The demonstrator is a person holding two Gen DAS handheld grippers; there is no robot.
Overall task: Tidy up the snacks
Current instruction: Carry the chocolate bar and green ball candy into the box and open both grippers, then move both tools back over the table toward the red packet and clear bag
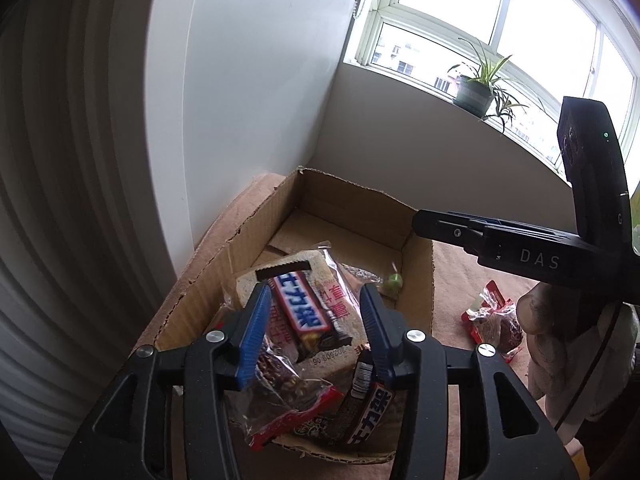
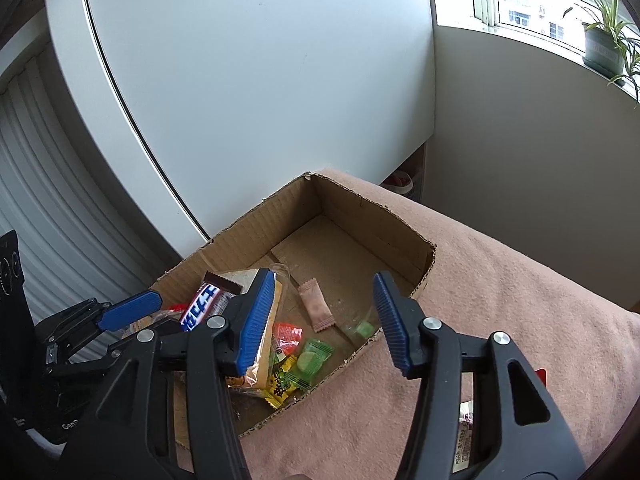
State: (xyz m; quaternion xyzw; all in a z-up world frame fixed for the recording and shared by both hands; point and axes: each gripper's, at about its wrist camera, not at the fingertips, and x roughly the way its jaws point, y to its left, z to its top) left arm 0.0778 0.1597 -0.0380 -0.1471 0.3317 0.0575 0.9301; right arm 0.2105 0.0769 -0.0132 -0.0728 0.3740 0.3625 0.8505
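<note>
Here both grippers, left gripper [image 1: 314, 330] and right gripper [image 2: 326, 320], hover with jaws parted and empty over the cardboard box [image 2: 416, 240] holding snacks; next, fetch the red packet [image 1: 494, 322] beside the box's right wall.

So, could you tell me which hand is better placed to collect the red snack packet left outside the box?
The right, probably. The red snack packet lies on the pink cloth on that side of the box, while the left tool hangs open over the snacks inside it.
</note>
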